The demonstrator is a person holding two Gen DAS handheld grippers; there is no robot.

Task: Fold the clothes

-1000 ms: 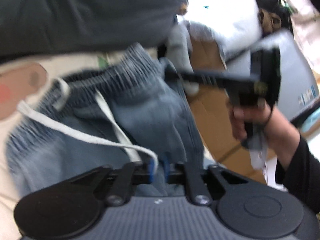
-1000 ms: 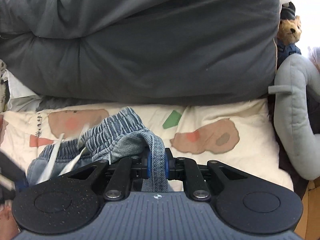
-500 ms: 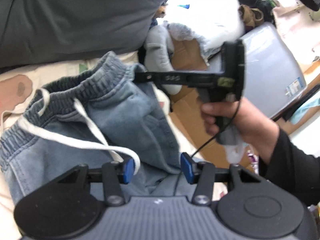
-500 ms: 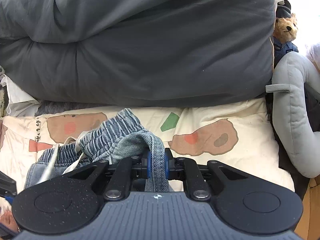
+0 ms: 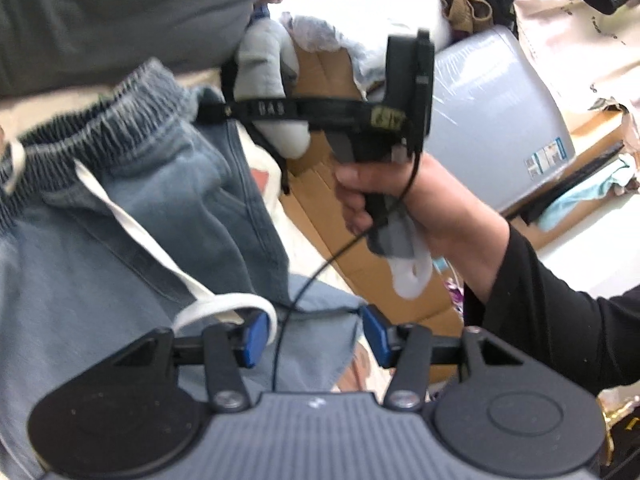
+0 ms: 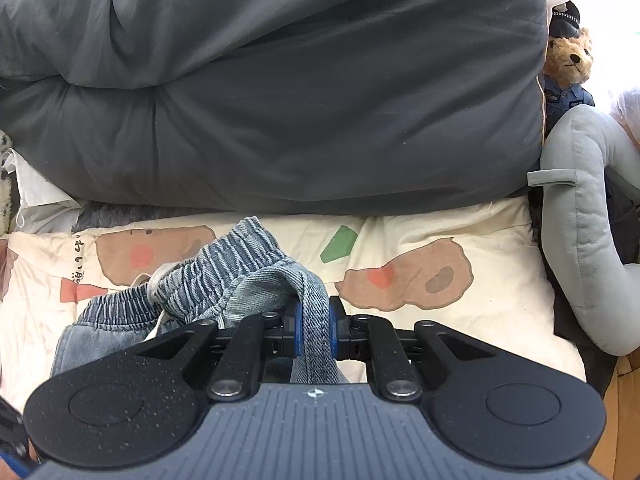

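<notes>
Blue denim shorts (image 5: 140, 240) with an elastic waistband and a white drawstring (image 5: 132, 224) lie on the patterned bed sheet (image 6: 440, 240). My left gripper (image 5: 314, 338) has its blue pads apart and its jaws are opening. Denim lies below the gap and the drawstring loops over the left pad, but nothing is pinched. My right gripper (image 6: 313, 334) is shut on a fold of the shorts (image 6: 224, 272) near the waistband. The left wrist view shows that gripper (image 5: 206, 112) from the side, with a person's hand (image 5: 420, 192) on its handle.
A rolled dark grey duvet (image 6: 280, 100) fills the far side of the bed. A grey plush (image 6: 580, 220) and a teddy bear (image 6: 568, 60) sit at the right edge. Beyond the bed are flat cardboard (image 5: 328, 208) and a wrapped pale box (image 5: 492, 120).
My left gripper's jaws have spread and let go of the denim, and it has drawn back a little. The right gripper has kept still, shut on the shorts.
</notes>
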